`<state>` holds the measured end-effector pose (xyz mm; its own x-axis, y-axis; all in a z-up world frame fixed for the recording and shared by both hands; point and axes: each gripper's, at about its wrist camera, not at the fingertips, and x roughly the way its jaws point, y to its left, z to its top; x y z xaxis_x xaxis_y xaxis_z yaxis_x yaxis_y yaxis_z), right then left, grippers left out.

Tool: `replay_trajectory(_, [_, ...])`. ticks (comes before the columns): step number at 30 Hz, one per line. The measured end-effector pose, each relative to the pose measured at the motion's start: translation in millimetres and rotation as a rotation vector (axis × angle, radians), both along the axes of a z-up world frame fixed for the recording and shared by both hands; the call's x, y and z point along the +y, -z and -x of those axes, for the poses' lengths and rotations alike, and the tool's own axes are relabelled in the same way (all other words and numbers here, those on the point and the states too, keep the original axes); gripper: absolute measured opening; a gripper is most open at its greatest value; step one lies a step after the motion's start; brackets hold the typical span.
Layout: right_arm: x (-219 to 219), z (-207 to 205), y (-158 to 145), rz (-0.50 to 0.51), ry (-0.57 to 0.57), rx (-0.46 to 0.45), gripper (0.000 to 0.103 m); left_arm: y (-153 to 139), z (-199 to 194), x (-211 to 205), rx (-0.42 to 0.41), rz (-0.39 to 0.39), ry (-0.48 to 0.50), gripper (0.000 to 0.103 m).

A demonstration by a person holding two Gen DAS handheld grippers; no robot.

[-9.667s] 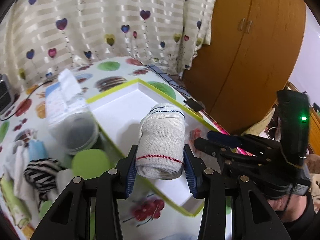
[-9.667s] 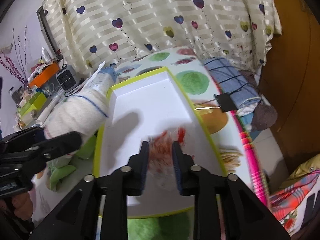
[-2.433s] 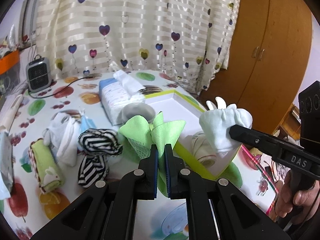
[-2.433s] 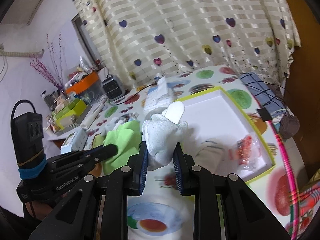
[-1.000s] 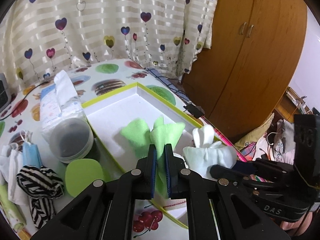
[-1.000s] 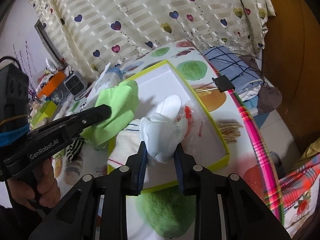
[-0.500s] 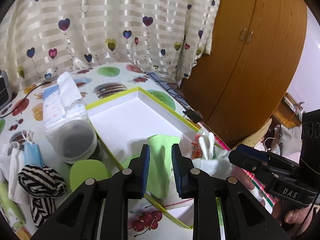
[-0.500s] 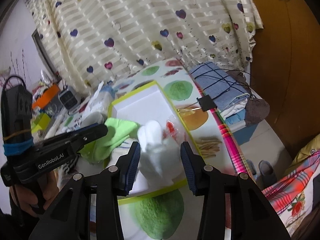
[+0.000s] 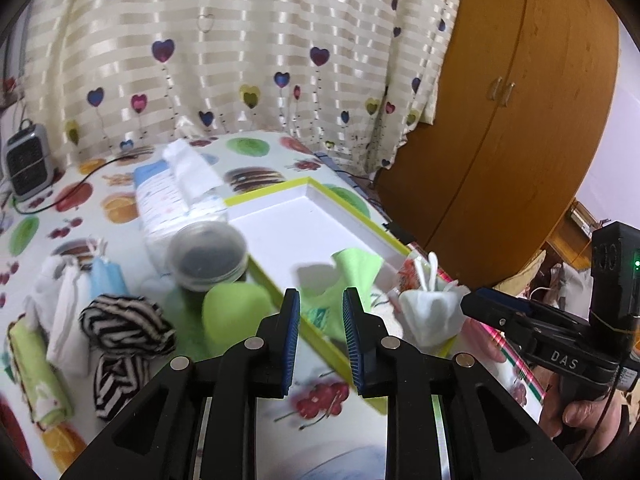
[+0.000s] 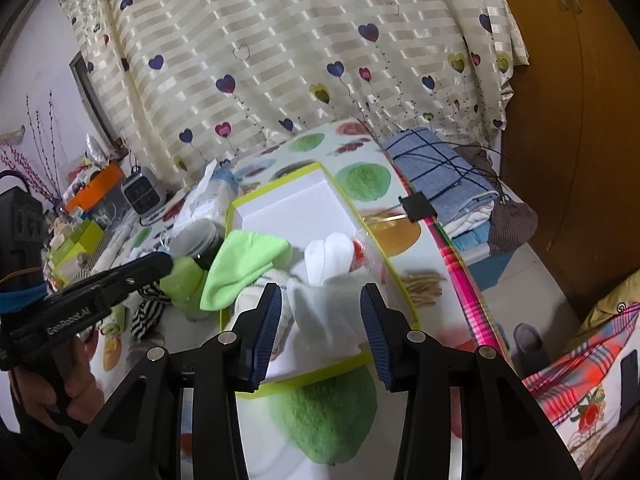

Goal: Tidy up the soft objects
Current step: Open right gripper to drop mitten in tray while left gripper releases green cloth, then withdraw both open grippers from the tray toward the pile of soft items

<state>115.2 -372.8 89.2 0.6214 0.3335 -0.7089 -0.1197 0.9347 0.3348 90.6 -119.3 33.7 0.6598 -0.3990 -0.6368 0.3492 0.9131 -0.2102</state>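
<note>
Release step of the sorting task. The left gripper (image 9: pixel 319 336) has its jaws apart and grips nothing; beyond them, the light-green soft cloth (image 9: pixel 349 276) lies in the near end of the shallow white tray with a yellow-green rim (image 9: pixel 280 191). The right gripper (image 10: pixel 320 332) likewise has its jaws spread wide, and the white fabric glove (image 10: pixel 332 280) sits loose between and beyond them, inside the same tray beside the green cloth (whether a pad touches the glove cannot be told). Unsorted items lie on the fruit-patterned counter (image 9: pixel 100 208) left of the tray: a black-and-white striped fabric bundle (image 9: pixel 124 326) and a rolled green towel (image 9: pixel 38 376). Judged next move: draw both grippers clear, then reach for one of these, closing squarely on its bulk.
</note>
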Motion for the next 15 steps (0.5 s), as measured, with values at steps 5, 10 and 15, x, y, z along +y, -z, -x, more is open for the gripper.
replay_trajectory(5, [6,4,2,0.003,-0.017,0.014,0.04,3,8,13,0.007,0.001,-0.016,0.021])
replay_trajectory(10, [13,6,-1,0.005,-0.031,0.017,0.04,4,16,18,0.009,0.002,-0.017,0.021])
replay_trajectory(15, [26,8,-3,0.032,-0.053,0.024,0.04,9,25,26,0.016,0.004,-0.025,0.021])
